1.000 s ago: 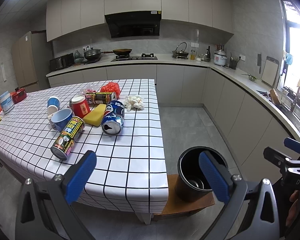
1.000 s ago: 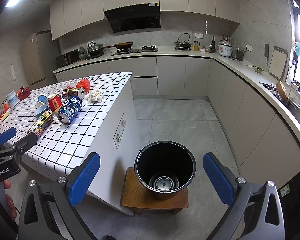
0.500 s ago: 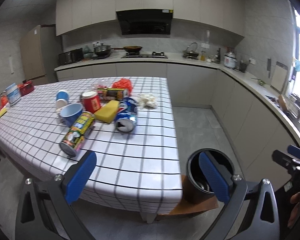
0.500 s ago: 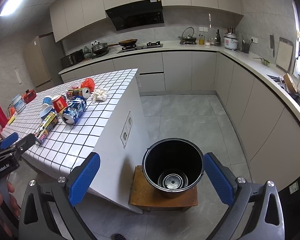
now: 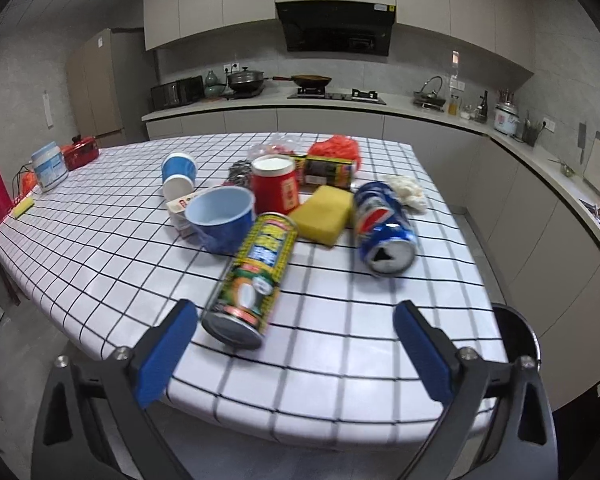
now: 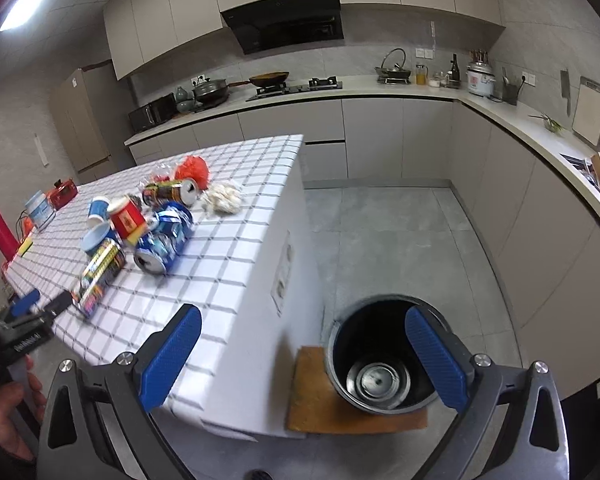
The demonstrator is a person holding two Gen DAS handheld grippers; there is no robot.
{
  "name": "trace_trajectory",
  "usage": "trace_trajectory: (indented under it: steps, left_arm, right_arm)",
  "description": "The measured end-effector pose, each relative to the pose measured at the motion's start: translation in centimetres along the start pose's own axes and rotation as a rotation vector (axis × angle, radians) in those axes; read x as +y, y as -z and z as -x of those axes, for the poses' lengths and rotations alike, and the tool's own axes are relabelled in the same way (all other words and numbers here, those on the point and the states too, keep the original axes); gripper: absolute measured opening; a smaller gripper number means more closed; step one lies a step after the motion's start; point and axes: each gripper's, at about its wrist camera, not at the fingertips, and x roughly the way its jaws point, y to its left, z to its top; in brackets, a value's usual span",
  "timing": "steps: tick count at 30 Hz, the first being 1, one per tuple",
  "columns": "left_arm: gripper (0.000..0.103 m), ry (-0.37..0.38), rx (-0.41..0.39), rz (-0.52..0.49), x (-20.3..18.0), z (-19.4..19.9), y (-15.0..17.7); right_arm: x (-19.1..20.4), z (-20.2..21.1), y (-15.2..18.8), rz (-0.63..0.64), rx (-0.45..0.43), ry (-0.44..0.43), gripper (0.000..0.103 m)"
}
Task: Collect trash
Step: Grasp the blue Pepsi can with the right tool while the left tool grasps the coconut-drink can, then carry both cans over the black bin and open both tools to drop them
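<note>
- While both tools hang with blue pads spread wide and nothing between them, the left tool sits at the near edge of the table, and the right tool hangs over the table corner and the floor beside it.
- Nearest the left tool lies a yellow-green can on its side, its dark end just beside the left pad.
- Behind that can stand a light-blue bowl and a red tub with a white lid; a yellow sponge lies touching the can's far end.
- To the right of the sponge a blue Pepsi can lies on its side, opening toward the camera, with a white crumpled wad just behind it.
- Further back are a dark can on its side, an orange-red bag and a blue cup.
- On the floor by the table corner a black bin stands on a brown board, with a round metal piece at its bottom.
</note>
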Motion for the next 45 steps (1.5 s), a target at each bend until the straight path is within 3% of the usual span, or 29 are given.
trace_trajectory:
  steps: [10, 12, 21, 29, 31, 33, 37, 45]
  left_arm:
    - [0.067, 0.103, 0.129, -0.025, 3.9, -8.4, -1.1]
    - [0.055, 0.151, 0.158, -0.017, 4.3, -9.6, -1.3]
    - [0.055, 0.171, 0.145, -0.008, 5.4, -11.5, -3.2]
    - [0.056, 0.151, 0.155, 0.0, 5.7, -12.5, -4.3]
    - [0.056, 0.15, 0.164, -0.004, 5.7, -12.9, -4.5]
    - [0.056, 0.145, 0.171, -0.013, 5.8, -13.3, -4.7]
    - [0.054, 0.152, 0.162, -0.012, 5.8, -13.3, -4.7]
    - [0.053, 0.206, 0.111, -0.052, 3.2, -10.3, -4.7]
  right_arm:
    - [7.7, -6.6, -3.8, -0.008, 0.011, -0.025, 0.093]
    - [9.7, -8.8, -4.4, -0.006, 0.027, -0.039, 0.093]
    - [16.3, -15.8, -6.1, 0.009, 0.075, -0.078, 0.092]
    - [18.7, -21.0, -5.6, 0.014, 0.172, -0.082, 0.092]
    - [18.7, -22.2, -5.2, -0.001, 0.203, -0.079, 0.088]
    - [18.4, -23.1, -5.0, -0.024, 0.233, -0.096, 0.068]
    - [18.0, -22.8, -4.9, -0.032, 0.23, -0.117, 0.066]
    - [15.5, -18.2, -5.5, -0.036, 0.156, -0.104, 0.066]
